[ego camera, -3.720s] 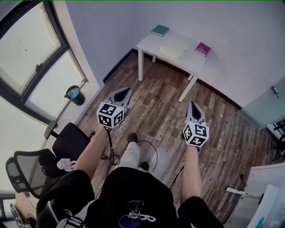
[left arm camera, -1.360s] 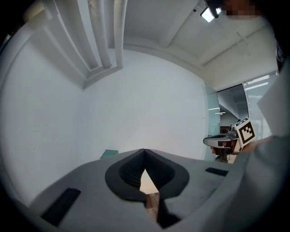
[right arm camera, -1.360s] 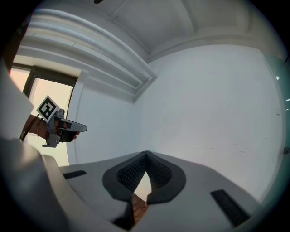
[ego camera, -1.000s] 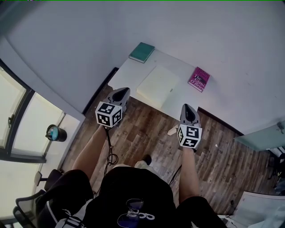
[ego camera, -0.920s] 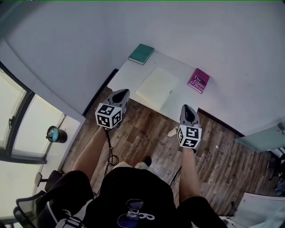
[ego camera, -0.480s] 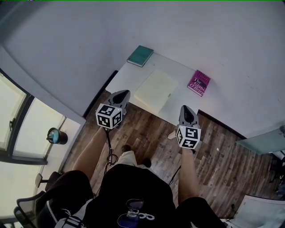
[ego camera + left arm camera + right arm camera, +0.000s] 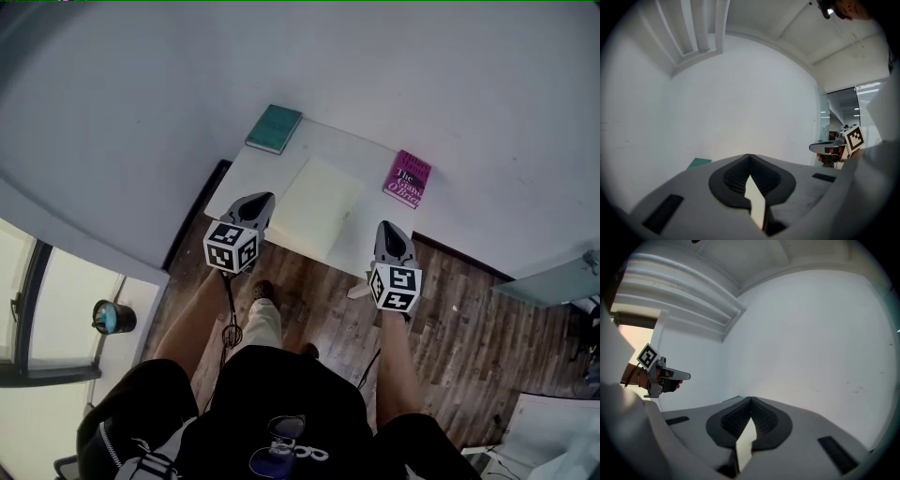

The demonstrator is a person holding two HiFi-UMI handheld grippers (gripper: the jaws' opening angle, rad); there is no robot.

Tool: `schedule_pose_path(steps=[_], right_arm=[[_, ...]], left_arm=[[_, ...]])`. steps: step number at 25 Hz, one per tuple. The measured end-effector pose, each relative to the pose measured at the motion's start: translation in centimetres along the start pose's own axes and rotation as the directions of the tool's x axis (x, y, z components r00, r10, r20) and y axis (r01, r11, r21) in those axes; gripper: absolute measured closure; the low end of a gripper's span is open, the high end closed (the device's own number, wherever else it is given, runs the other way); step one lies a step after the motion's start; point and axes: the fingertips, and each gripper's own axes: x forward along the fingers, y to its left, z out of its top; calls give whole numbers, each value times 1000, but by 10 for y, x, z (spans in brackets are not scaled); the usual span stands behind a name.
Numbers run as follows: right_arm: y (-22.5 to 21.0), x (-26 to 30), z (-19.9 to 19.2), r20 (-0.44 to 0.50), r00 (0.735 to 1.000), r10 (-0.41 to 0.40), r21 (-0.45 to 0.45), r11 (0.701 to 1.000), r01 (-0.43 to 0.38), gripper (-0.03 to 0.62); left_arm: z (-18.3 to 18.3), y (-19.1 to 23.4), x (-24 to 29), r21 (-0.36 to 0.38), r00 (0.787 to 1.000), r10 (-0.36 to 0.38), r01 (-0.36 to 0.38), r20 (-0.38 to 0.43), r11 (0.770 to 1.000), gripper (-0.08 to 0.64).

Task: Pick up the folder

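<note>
The person stands just short of the white table (image 7: 373,155), which is pushed against the wall, with a gripper in each hand held out low and roughly level, one to each side of the folder. That spread looks like a set-up for coming at it from both sides.

The folder (image 7: 317,200), a pale cream sheet-like thing, lies flat in the middle of the table, its near edge close to the table's front edge. A teal book (image 7: 274,127) sits at the far left corner and a magenta book (image 7: 407,178) at the far right, both apart from the folder.

The left gripper (image 7: 257,200) hangs over the front left corner, and the right gripper (image 7: 393,231) over the front edge toward the right. On both, the jaws are pressed together at the tips and hold nothing. Neither touches the folder as far as I can judge.

From each gripper's own camera there is mostly bare wall. A pale wedge shows in the notch behind the closed tips, and I cannot tell whether it is table or folder. The grippers cover parts of the table's front edge, and its legs are largely out of sight.
</note>
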Motion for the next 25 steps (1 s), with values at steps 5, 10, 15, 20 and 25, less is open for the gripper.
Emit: schedule_pose_path(steps=[5, 10, 15, 20, 25], right_arm=[[-2, 58, 17, 0, 998, -56, 21, 998, 56, 569], [2, 111, 29, -6, 994, -108, 45, 993, 108, 569], [10, 153, 31, -31, 987, -157, 55, 986, 158, 569], [15, 185, 25, -57, 978, -202, 88, 974, 207, 569], [13, 198, 9, -87, 967, -239, 120, 961, 248, 569]], left_arm=[[16, 48, 51, 7, 998, -62, 62, -6, 998, 538], [27, 95, 97, 5, 992, -121, 121, -17, 993, 538], [27, 136, 133, -6, 984, -171, 171, -42, 985, 538], [19, 165, 159, -21, 974, -217, 216, -61, 976, 538], [-1, 176, 181, -58, 960, -262, 257, -103, 965, 538]])
